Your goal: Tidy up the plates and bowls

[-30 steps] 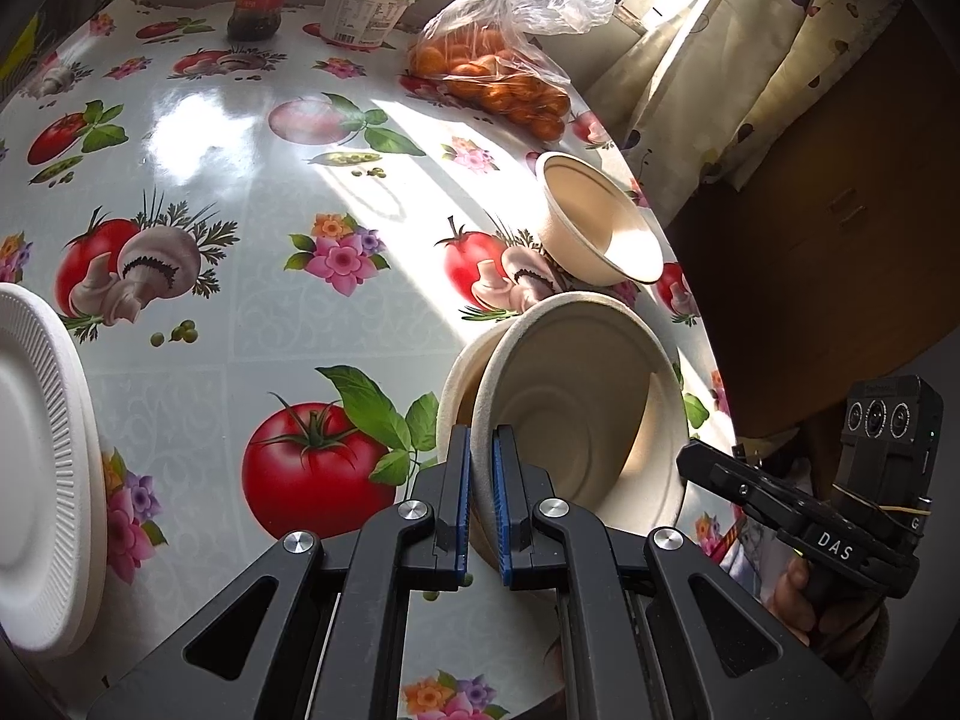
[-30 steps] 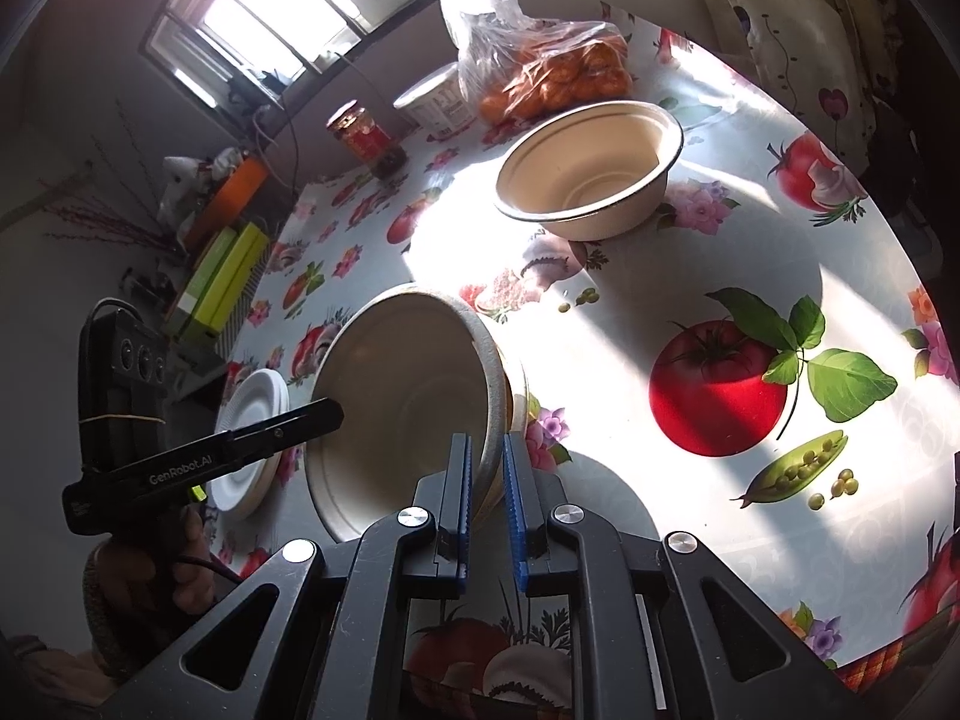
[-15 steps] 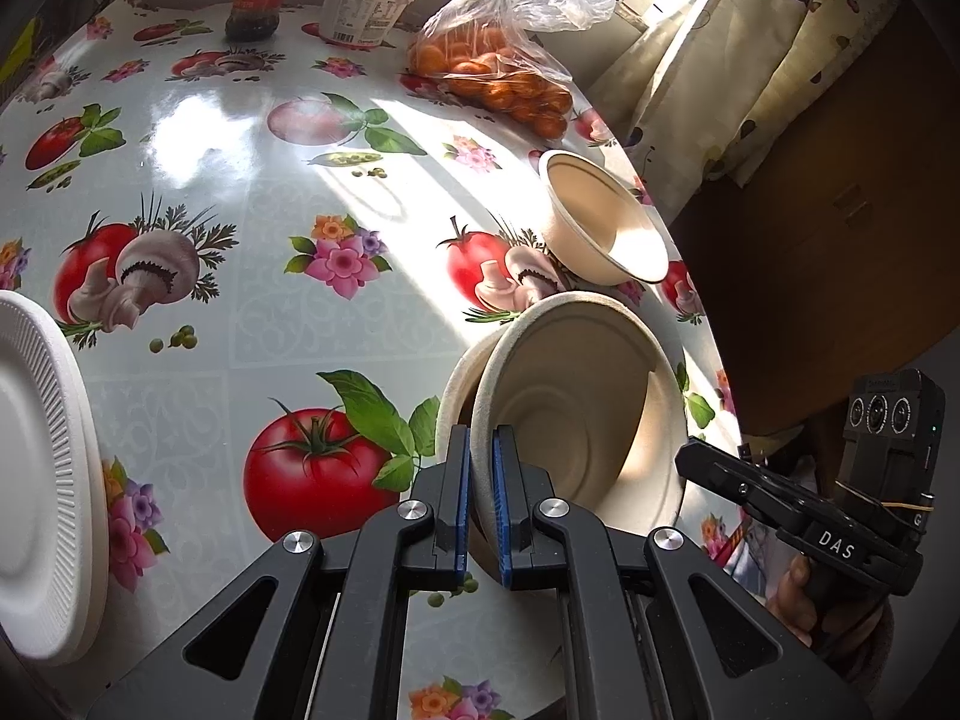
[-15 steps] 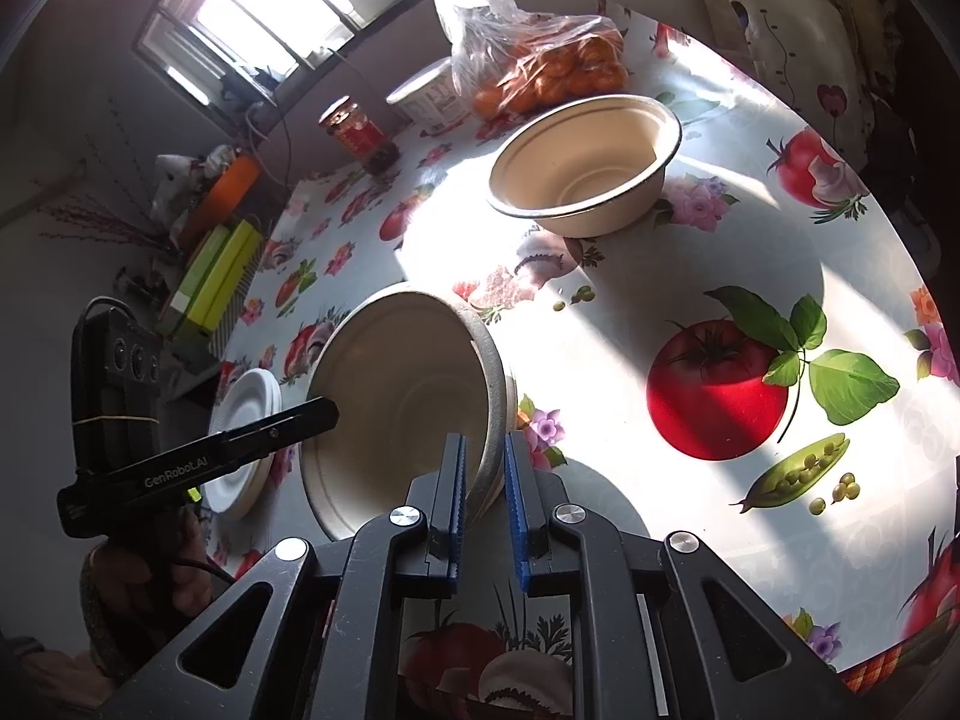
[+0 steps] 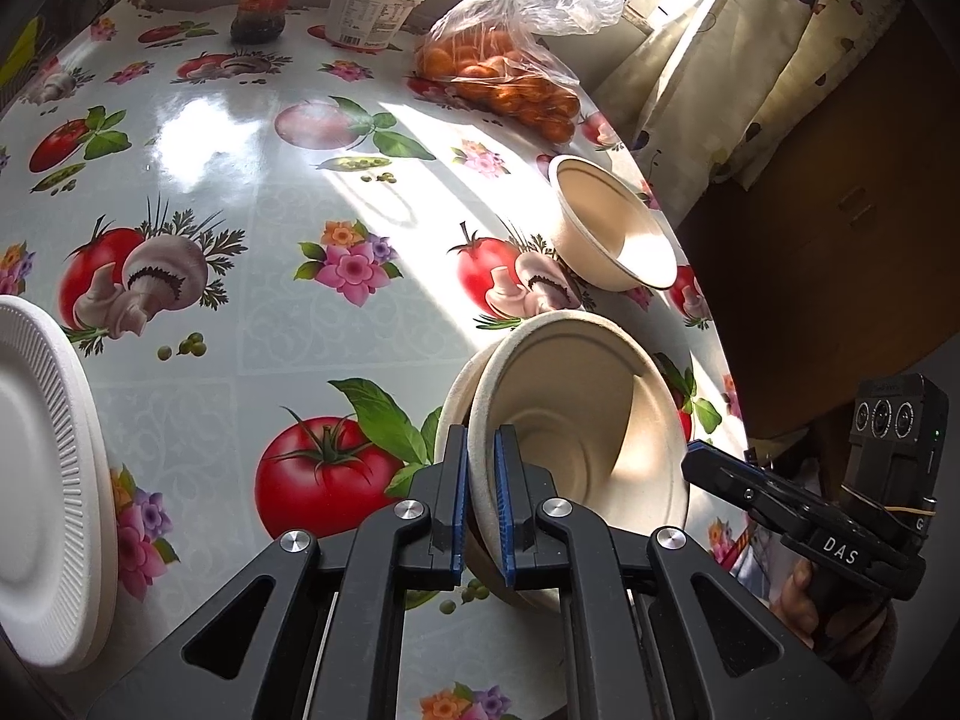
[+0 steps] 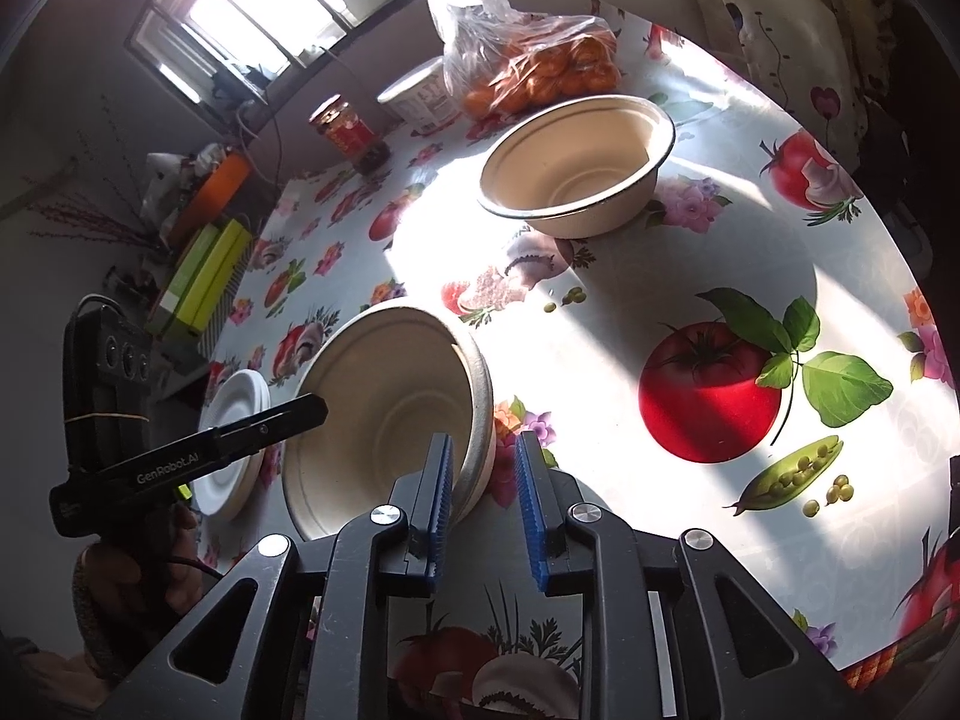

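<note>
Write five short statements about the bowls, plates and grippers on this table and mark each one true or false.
1. The left gripper has the rim of the stacked bowls between its pads. True.
2. The right gripper is clamped tight on the rim. False: its jaws are opening, with a gap beside the rim.
3. A single bowl stands upright on the tablecloth, apart from the stack. True.
4. The white plates sit inside the single bowl. False: they lie on the table at the stack's other side.
5. The bag of oranges is in the single bowl. False: it lies on the table behind it.
</note>
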`<control>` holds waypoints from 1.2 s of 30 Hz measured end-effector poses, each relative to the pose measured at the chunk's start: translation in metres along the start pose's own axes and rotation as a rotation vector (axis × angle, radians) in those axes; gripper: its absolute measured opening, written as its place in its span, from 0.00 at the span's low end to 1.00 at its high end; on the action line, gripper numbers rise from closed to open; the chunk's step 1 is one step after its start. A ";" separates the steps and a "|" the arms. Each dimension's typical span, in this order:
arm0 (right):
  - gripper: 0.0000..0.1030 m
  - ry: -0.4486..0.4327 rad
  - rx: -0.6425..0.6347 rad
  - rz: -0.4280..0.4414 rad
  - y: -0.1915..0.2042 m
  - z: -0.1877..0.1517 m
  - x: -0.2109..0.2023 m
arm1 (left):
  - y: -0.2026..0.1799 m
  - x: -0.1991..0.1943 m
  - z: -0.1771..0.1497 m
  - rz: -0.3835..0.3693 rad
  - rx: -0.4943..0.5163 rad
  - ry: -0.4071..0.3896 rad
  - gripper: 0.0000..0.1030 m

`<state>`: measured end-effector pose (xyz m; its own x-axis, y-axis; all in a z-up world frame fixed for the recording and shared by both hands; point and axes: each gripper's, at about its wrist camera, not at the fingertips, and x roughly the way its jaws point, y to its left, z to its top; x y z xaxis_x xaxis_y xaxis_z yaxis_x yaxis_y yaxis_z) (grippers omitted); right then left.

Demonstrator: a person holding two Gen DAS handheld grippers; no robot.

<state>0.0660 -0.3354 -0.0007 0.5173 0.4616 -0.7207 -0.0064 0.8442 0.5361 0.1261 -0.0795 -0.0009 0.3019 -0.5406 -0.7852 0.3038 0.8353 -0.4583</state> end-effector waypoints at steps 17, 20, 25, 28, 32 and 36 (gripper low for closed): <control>0.28 -0.010 0.012 0.060 0.003 0.000 0.004 | 0.000 -0.004 0.005 -0.010 0.016 -0.028 0.41; 0.29 -0.001 0.000 0.059 0.007 0.001 0.008 | 0.000 -0.004 0.005 -0.010 0.019 -0.028 0.41; 0.24 0.015 -0.017 0.040 0.014 0.001 0.015 | 0.001 -0.004 0.006 -0.004 0.021 -0.036 0.41; 0.14 0.028 -0.036 0.042 0.018 0.001 0.020 | 0.001 -0.005 0.006 -0.007 0.021 -0.034 0.41; 0.12 0.028 -0.042 0.049 0.020 0.000 0.019 | 0.004 -0.005 0.007 -0.007 0.016 -0.035 0.41; 0.11 0.024 -0.038 0.052 0.020 0.001 0.017 | 0.006 -0.006 0.008 -0.018 0.011 -0.037 0.41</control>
<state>0.0754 -0.3109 -0.0013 0.4946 0.5108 -0.7032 -0.0650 0.8286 0.5561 0.1331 -0.0718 0.0046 0.3290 -0.5592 -0.7609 0.3194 0.8242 -0.4676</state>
